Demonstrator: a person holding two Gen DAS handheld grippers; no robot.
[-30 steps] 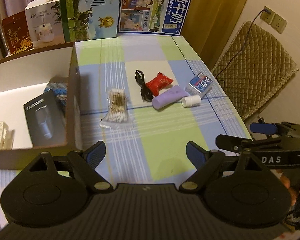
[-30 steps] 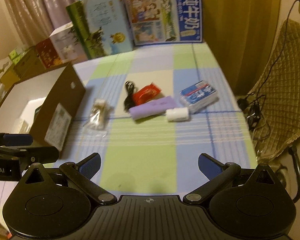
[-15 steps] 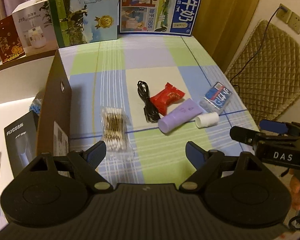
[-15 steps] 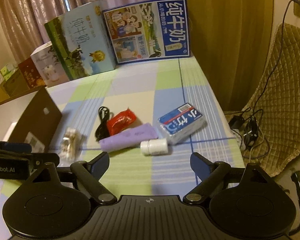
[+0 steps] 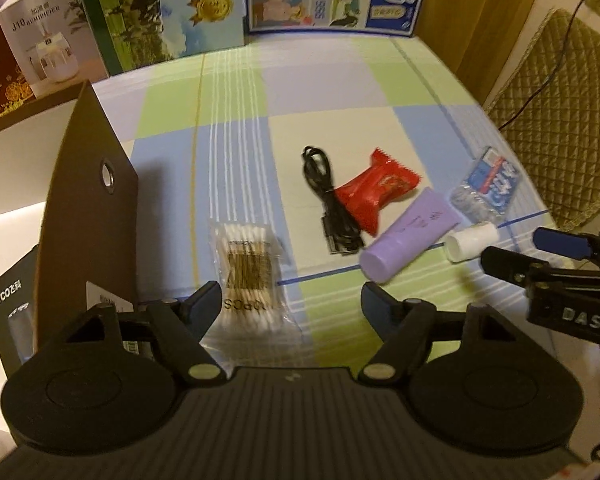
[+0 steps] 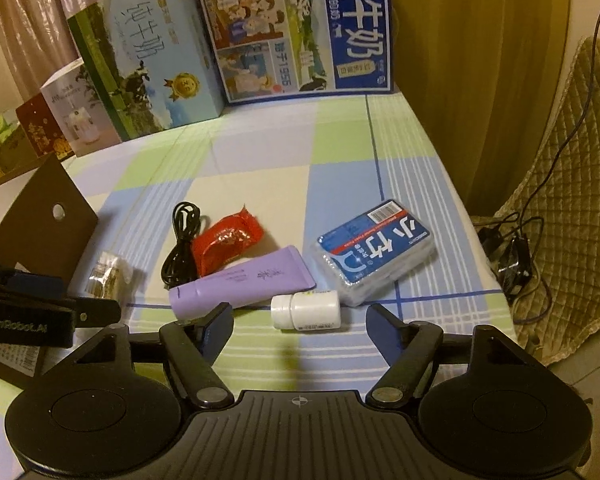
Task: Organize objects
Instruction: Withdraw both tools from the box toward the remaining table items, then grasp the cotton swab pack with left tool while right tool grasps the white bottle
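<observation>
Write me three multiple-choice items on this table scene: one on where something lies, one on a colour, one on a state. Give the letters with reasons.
1. Where does the white bottle lie?
A. inside the cardboard box
B. on the tablecloth, just in front of the purple tube
C. on top of the blue pack

2. What colour is the snack wrapper beside the black cable?
A. red
B. yellow
C. white

3. What is between the fingers of the right gripper?
A. the purple tube, clamped
B. the cotton swabs
C. nothing gripped; the jaws are closing in the air

Answers:
1 B: the bottle lies on its side on the cloth by the purple tube, apart from the blue pack and the cardboard box.
2 A: the wrapper is plainly red.
3 C: both pads stand clear of every object.
</observation>
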